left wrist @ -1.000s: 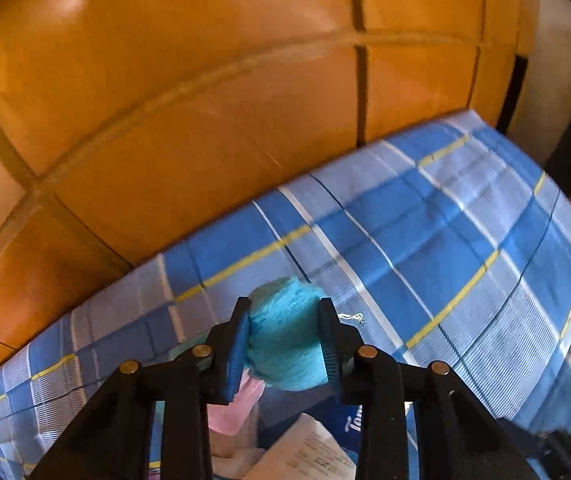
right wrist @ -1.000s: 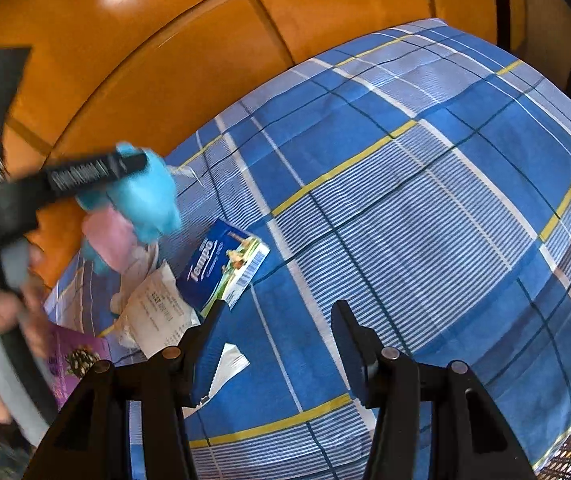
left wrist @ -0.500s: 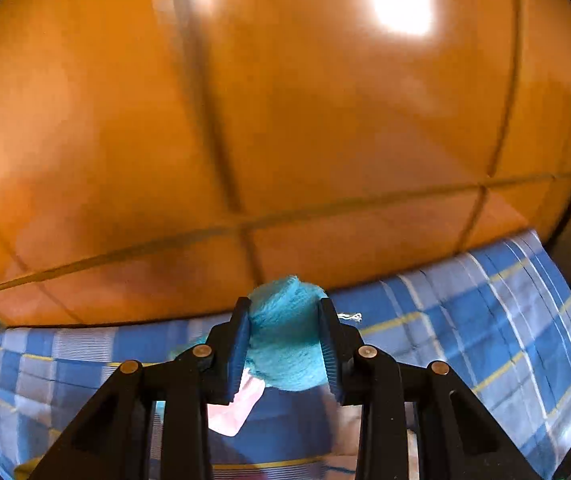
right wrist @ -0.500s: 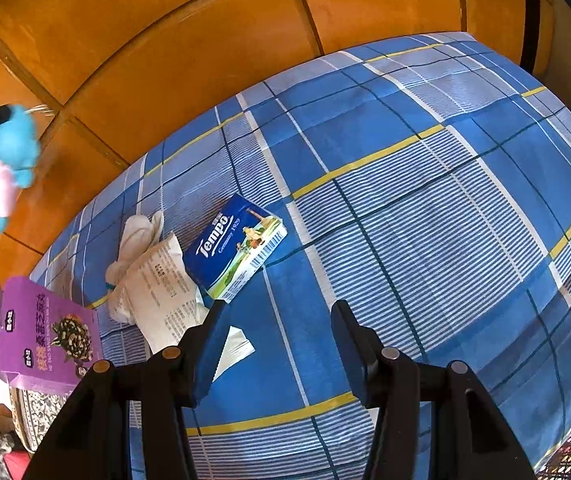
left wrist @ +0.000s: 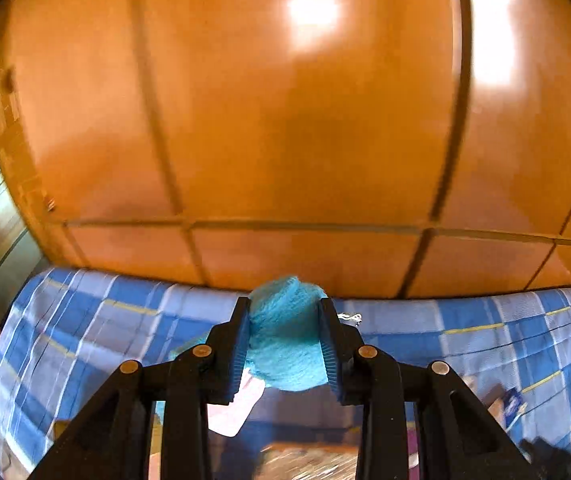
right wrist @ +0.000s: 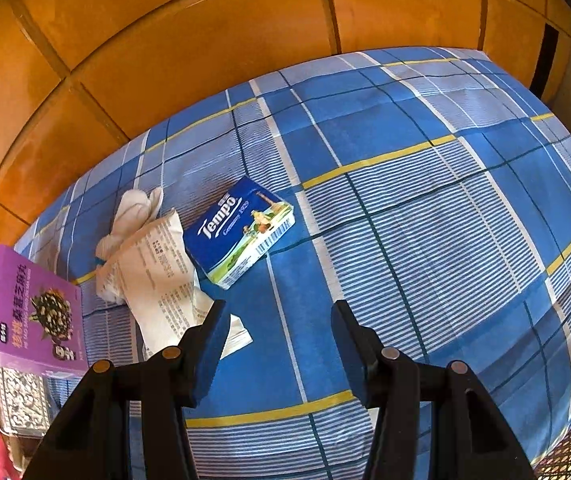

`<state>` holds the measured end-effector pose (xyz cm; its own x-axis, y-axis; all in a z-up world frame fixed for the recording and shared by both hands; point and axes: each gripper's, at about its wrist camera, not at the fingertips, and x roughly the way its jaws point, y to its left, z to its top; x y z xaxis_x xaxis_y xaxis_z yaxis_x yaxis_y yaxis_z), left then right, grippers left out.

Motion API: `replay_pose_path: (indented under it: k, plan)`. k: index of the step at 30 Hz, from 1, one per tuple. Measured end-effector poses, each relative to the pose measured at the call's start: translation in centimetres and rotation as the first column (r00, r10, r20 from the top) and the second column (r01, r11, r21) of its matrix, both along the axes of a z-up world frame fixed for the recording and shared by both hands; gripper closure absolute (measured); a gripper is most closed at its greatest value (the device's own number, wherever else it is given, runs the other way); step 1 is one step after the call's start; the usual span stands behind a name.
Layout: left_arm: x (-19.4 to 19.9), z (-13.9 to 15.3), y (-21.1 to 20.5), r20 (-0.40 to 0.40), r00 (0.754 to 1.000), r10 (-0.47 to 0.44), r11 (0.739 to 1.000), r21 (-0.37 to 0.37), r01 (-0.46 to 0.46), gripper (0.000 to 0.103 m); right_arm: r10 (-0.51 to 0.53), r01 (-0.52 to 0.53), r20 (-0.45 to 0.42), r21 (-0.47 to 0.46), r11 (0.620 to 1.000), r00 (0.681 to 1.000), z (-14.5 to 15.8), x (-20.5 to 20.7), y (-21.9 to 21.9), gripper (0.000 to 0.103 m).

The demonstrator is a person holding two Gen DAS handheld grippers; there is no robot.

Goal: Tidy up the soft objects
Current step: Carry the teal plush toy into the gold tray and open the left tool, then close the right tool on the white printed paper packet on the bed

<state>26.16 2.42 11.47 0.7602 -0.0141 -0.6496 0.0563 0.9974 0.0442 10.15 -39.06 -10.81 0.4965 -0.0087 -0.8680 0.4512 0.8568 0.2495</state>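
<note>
My left gripper is shut on a fuzzy teal soft toy with a pink part hanging below, held up in the air facing the orange wooden wall. My right gripper is open and empty, hovering over the blue plaid bed sheet. Ahead of it to the left lie a blue Tempo tissue pack, a white cloth and a crumpled printed paper.
A purple snack box stands at the bed's left edge. The orange panelled wall runs behind the bed. A patterned rug lies on the floor at lower left. The bed sheet lies below the left gripper.
My left gripper has swung left and up with the teal toy, leaving the right wrist view. The right gripper has stayed open and shifted only slightly over the bed.
</note>
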Motion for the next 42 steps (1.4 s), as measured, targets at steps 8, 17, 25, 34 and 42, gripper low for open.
replay_pose_path:
  k: [8, 17, 25, 34, 42]
  plan:
    - [-6.2, -4.0, 10.4, -0.027, 0.994, 0.102, 0.99, -0.099, -0.105, 0.07, 0.045, -0.047, -0.028, -0.064, 0.997, 0.999, -0.1, 0.5, 1.2, 0.05]
    - [-11.5, -10.3, 19.8, -0.093, 0.969, 0.228, 0.964, -0.122, -0.238, 0.069, 0.102, -0.106, -0.039, -0.144, 0.984, 0.994, -0.1, 1.1, 2.8, 0.05]
    - [-12.8, -16.1, 25.5, -0.182, 0.921, 0.344, 0.918, -0.141, -0.37, 0.053, 0.126, -0.126, -0.011, -0.166, 0.978, 0.992, 0.2, 1.5, 3.6, 0.05]
    - [-17.8, -16.1, 24.6, -0.119, 0.934, 0.337, 0.923, -0.156, -0.352, 0.029, 0.163, -0.158, 0.026, -0.144, 0.977, 0.986, 0.5, 1.8, 4.3, 0.05]
    - [-21.7, -15.2, 19.8, -0.049, 0.972, 0.231, 0.963, -0.132, -0.235, 0.023, 0.279, -0.27, 0.023, -0.184, 0.945, 0.96, 0.5, 2.9, 7.0, 0.037]
